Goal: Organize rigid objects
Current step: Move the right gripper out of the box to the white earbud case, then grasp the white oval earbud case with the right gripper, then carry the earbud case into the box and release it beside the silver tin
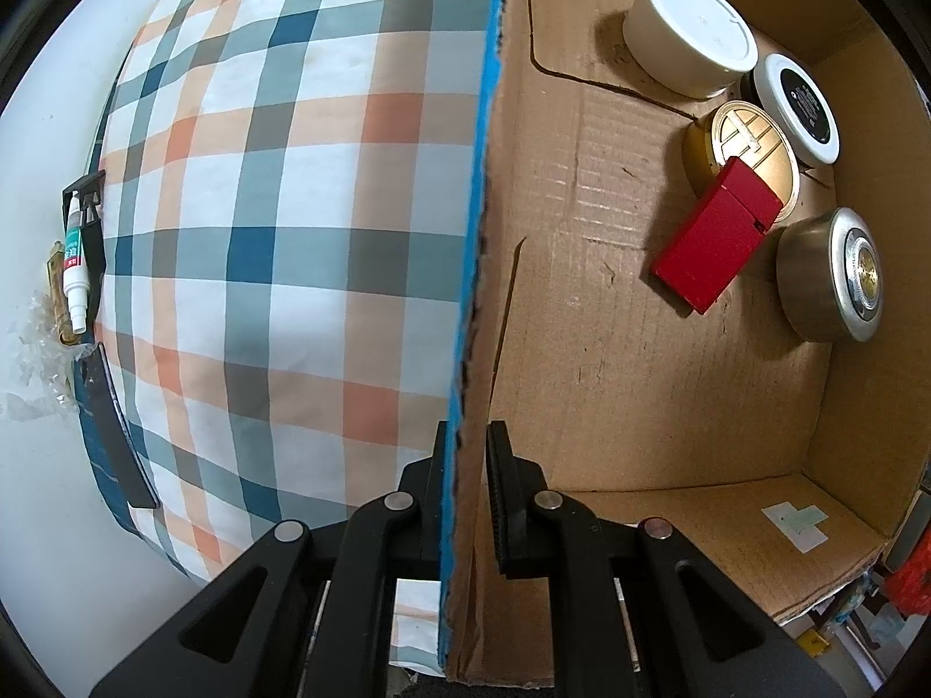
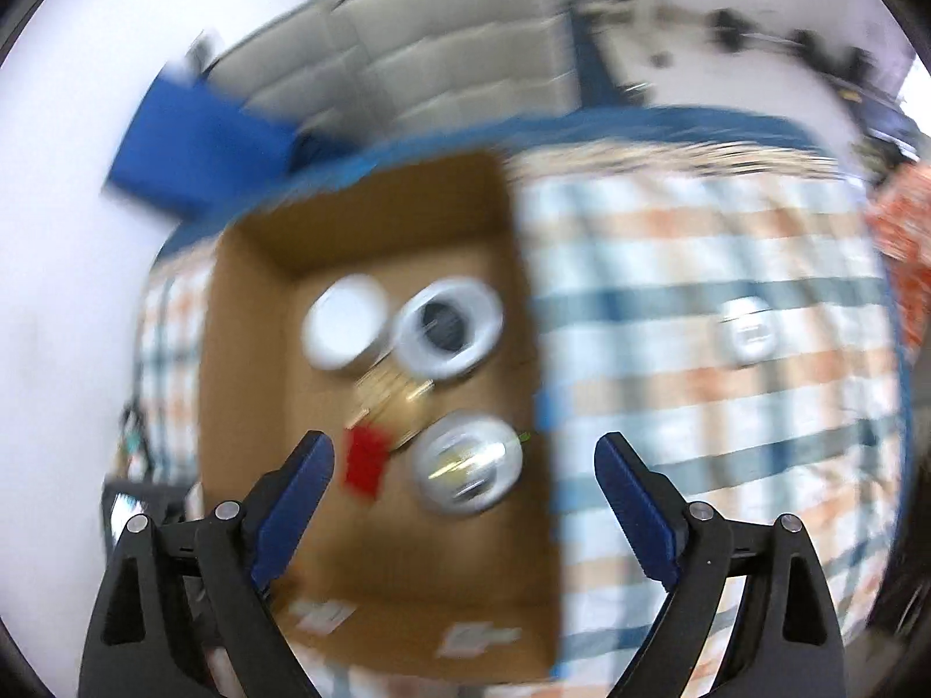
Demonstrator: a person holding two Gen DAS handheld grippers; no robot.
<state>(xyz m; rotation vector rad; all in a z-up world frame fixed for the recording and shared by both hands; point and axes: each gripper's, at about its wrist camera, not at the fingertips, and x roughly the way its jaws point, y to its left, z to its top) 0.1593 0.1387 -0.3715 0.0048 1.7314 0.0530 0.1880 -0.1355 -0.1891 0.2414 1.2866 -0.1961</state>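
Covering the table, the plaid cloth (image 1: 262,232) carries the cardboard box (image 1: 611,378), whose wall the left gripper (image 1: 465,494) pinches to steady it. Inside sit 5 pieces: cream jar (image 1: 686,35), black-lidded jar (image 1: 800,107), gold tin (image 1: 750,145), silver tin (image 1: 826,273) and red case (image 1: 715,244). The right gripper (image 2: 465,465) hovers above, fingers spread and empty. Judging by that, 1 silver tin (image 2: 748,328) left on the cloth is the next pick. No label is legible.
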